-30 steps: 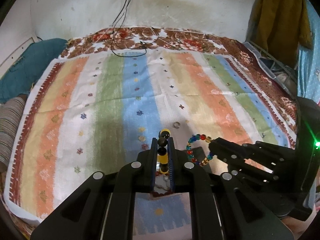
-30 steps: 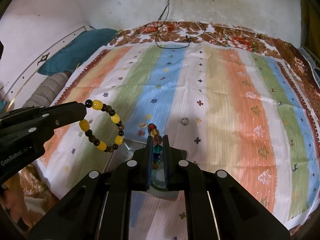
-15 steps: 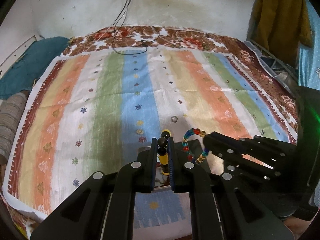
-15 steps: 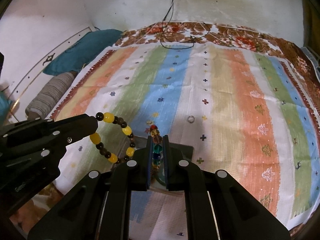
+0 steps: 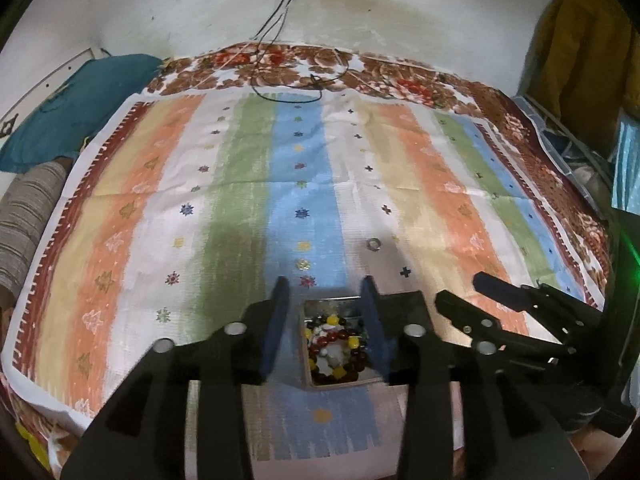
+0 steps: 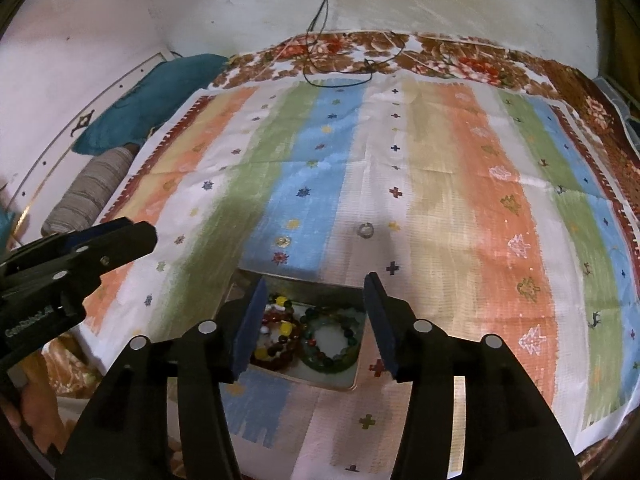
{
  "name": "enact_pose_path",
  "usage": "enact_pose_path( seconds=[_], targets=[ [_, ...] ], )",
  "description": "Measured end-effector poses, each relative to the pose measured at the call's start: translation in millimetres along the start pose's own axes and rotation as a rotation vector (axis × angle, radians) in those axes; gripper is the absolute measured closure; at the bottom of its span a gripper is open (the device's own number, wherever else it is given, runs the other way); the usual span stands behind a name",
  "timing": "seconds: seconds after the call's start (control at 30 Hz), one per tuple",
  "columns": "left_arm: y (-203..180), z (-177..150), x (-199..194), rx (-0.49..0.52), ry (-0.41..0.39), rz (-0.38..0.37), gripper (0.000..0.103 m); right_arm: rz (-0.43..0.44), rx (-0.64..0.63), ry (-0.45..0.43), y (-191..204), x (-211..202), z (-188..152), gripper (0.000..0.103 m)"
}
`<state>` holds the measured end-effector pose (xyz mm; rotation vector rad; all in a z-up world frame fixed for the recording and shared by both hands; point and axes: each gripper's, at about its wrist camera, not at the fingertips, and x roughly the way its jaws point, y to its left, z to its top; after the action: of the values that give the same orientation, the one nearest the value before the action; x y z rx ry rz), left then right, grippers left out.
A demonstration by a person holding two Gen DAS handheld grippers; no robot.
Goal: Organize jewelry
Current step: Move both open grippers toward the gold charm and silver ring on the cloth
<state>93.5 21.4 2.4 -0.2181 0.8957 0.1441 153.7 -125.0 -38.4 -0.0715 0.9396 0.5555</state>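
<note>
A shiny metal box lies open on the striped cloth at the near edge. Inside it lie a yellow-and-dark bead bracelet on the left and a multicoloured glass bead bracelet on the right. The box and the yellow-and-dark bracelet also show in the left wrist view. My left gripper is open and empty above the box. My right gripper is open and empty above the box too. A small silver ring lies on the cloth beyond the box; it also shows in the left wrist view.
The striped cloth covers a bed with a floral blanket at the far end. A black cable trails from the wall. A teal pillow and a striped bolster lie at the left. Clothes hang at the right.
Both grippers have opened and let go of their bracelets. The yellow-and-dark bracelet and the multicoloured bracelet now lie in the metal box.
</note>
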Motion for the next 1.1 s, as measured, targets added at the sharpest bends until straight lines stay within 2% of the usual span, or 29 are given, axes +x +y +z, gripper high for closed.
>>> enact_pose_path(
  seconds=[0.13,0.23,0.43,0.53,0.63,1.1],
  targets=[
    [8,4,8,-0.030,0.023,0.002,0.052,0.003,0.034,0.022,-8,6,3,0.044],
    [13,7,14,-0.051,0.045,-0.007,0.050,-0.002,0.049,0.038,-12,11,6,0.040],
    [16,10,26,-0.060,0.074,-0.016,0.045,0.004,0.087,0.059,-22,19,14,0.039],
    [16,12,38,-0.070,0.102,-0.027,0.045,0.023,0.104,0.073,-25,26,18,0.039],
    [11,13,53,-0.034,0.125,0.007,0.045,0.033,0.135,0.098,-31,36,22,0.039],
    [15,20,89,-0.010,0.185,0.004,0.045,-0.019,0.110,0.140,-31,70,37,0.039]
  ],
)
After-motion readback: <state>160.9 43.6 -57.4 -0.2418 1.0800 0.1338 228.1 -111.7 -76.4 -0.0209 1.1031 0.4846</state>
